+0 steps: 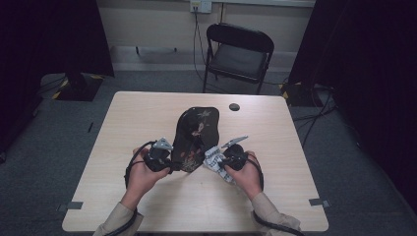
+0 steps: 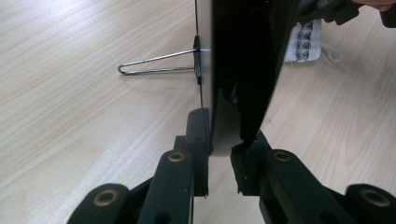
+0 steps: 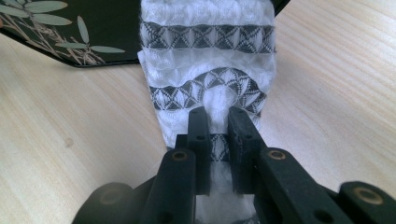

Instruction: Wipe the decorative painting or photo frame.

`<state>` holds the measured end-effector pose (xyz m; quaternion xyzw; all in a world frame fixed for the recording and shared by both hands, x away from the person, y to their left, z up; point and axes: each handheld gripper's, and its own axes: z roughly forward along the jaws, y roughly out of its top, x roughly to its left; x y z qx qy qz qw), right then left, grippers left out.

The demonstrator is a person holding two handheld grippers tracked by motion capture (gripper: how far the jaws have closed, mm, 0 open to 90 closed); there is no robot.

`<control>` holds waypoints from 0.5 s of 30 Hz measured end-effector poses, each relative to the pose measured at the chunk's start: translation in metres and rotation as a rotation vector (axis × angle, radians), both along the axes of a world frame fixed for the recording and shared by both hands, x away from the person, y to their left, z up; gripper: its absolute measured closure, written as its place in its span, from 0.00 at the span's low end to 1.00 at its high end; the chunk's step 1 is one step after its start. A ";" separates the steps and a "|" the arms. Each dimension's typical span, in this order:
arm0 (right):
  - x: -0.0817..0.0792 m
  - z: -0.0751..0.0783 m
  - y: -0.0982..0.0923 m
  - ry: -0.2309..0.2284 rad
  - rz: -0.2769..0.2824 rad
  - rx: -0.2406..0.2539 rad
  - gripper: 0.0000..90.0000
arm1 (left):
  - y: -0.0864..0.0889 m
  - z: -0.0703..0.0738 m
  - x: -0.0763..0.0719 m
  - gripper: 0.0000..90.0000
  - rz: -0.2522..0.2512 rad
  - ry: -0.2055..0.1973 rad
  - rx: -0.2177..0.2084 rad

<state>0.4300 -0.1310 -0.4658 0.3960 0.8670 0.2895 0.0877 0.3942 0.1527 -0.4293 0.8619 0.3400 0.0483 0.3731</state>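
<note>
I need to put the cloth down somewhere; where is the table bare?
Bare wood lies right of the right gripper out to the table edge, left of the left gripper, and along the far edge behind the black tray. The middle is crowded: tray, cloth, both grippers.

The black tray (image 1: 196,132) stood propped on edge mid-table (image 1: 147,105), walling off the middle. Left of the tray, bare wood ran open to the edge; right of it, the white patterned cloth (image 1: 212,158) lay just beside its lower corner, narrowing that lane. Behind the tray, a small dark disc (image 1: 234,106) sat near the far edge, otherwise open wood. A wire stand (image 2: 156,64) jutted from the tray's back.
</note>
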 end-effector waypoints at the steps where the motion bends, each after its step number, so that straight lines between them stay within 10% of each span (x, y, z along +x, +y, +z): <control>1: 0.000 0.000 -0.001 0.001 0.000 0.000 0.91 | 0.000 0.000 0.000 0.87 -0.001 -0.001 -0.001; 7: -0.004 0.023 -0.007 -0.045 0.005 -0.007 0.91 | 0.000 0.000 0.000 0.87 0.007 0.002 -0.006; 15: -0.001 0.094 -0.014 -0.153 0.005 0.023 0.91 | 0.000 -0.001 0.000 0.87 0.010 0.000 -0.007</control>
